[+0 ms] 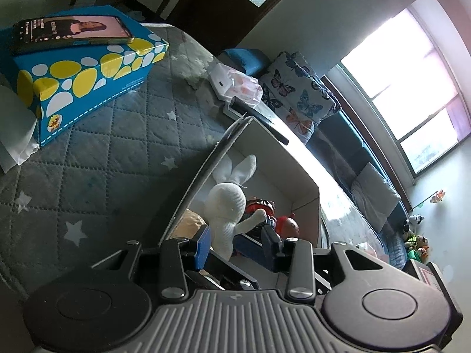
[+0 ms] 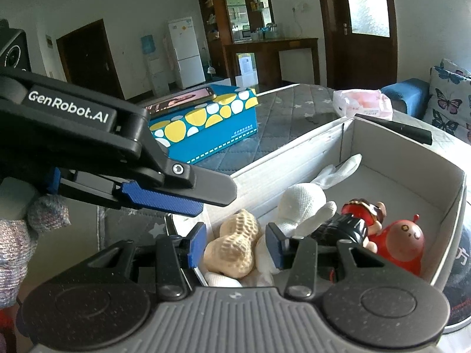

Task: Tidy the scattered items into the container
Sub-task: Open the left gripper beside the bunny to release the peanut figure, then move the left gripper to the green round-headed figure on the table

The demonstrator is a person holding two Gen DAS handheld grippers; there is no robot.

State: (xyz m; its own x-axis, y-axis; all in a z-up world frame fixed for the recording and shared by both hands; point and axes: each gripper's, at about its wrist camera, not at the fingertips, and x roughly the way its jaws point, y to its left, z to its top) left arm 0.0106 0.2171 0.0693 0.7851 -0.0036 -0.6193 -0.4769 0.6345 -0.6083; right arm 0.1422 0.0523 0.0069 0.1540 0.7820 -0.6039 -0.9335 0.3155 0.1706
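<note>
We see a white box (image 2: 347,150) on a grey quilted bed (image 1: 103,147), both grippers over its near end. In the box: white rabbit (image 2: 300,203), peanut toy (image 2: 232,244), black-and-red figure (image 2: 353,220), red round toy (image 2: 403,241). Left gripper (image 1: 237,242) has its fingers apart; the rabbit's lower body sits between them, near the left blue pad (image 1: 203,245), but we cannot tell if either pad touches it. In the right wrist view the left gripper (image 2: 164,194) comes in from the left above the box's near corner, fingers seen side on. Right gripper (image 2: 235,244) hangs over the peanut toy, fingers apart, the peanut in the gap; it looks to lie in the box, though contact with the pads is unclear. The rabbit lies along the box, ears towards the far wall, one arm across the black-and-red figure. The red round toy is in the right-hand near corner, touching the figure. On the bed beyond the box stands a blue carton (image 2: 206,123) with yellow and white spots, a phone (image 1: 70,31) lying on top of it, screen lit. A pink-and-white bag (image 2: 365,103) sits near the box's far end, with a butterfly cushion (image 1: 297,91) just beyond it.
</note>
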